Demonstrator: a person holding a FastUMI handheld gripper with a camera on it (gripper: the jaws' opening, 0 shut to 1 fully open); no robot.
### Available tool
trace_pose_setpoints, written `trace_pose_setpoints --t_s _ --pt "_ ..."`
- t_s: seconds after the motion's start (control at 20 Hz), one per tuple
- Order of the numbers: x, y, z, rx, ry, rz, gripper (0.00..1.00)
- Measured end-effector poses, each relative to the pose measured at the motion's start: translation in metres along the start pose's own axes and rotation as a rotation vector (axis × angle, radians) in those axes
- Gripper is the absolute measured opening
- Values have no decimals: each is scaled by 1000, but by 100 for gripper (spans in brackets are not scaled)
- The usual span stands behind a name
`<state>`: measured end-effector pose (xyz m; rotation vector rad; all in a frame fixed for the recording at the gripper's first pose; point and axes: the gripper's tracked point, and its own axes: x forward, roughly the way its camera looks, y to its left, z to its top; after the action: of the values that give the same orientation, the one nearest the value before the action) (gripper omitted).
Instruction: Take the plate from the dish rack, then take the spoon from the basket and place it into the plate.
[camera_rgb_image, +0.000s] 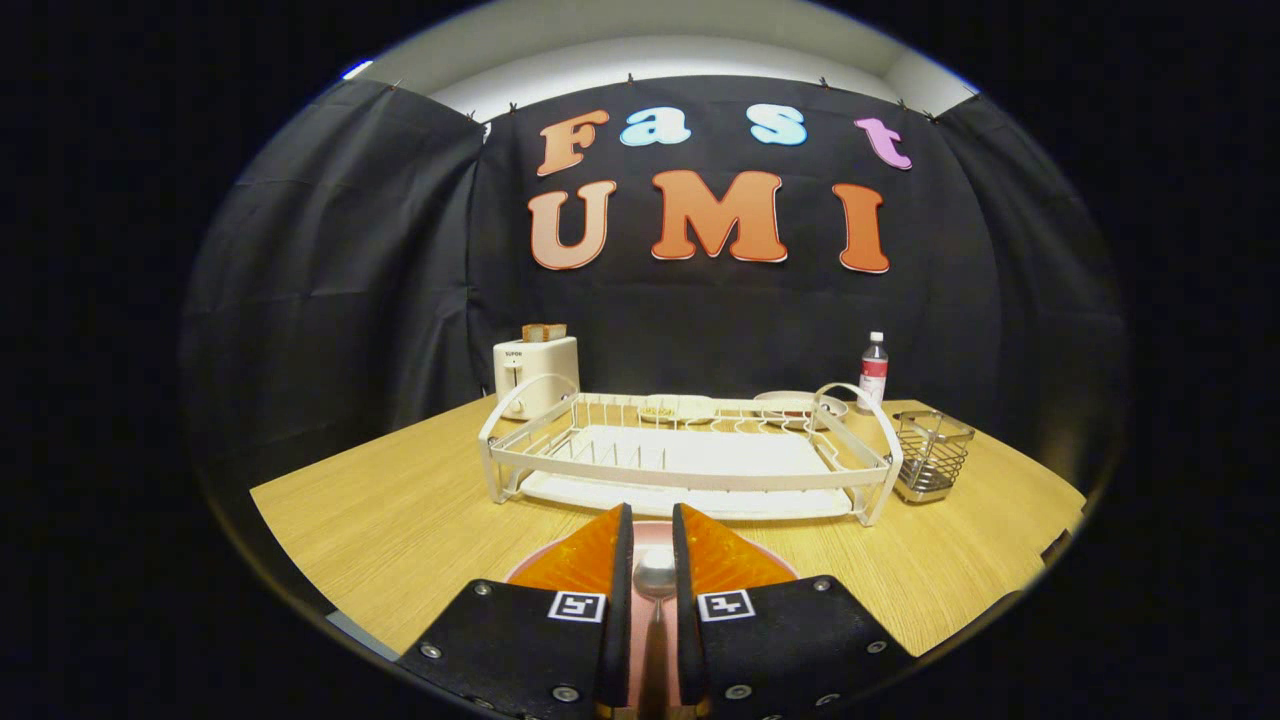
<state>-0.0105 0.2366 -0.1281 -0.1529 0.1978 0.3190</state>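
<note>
- Between the fingers of the gripper (652, 535): a spoon (655, 576), bowl pointing forward, handle running back into the narrow gap; fingers close on both sides of it, true contact hard to confirm.
- Under the fingers: a pink plate (655, 532), mostly hidden, only rim and a centre strip visible.
- Just beyond the fingers: a white dish rack (688, 452) on a wooden table (380, 530), slots look empty.
- Beside the rack's right end: a wire basket (932, 455), contents unclear.
- Behind the rack: two shallow dishes (678, 407), partly blocked by the wires, contents unreadable.
- Back left: a toaster (536, 372) with bread in it; back right: a bottle (874, 368).
- Black cloth wall behind, pale ceiling above.
</note>
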Motion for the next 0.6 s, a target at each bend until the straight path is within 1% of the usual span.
trace_pose_setpoints --t_s 0.05,0.15,0.2,0.3,0.5,0.6 --pt "-1 0 -4 3 16 0 20" --pt "-3 -4 -3 8 18 -7 37" --pt "-6 -6 -1 13 10 -10 52" --pt "-6 -15 3 22 4 -23 72" --pt "-9 -40 10 38 -2 -61 93" --pt "-12 -55 15 40 -8 -84 97"
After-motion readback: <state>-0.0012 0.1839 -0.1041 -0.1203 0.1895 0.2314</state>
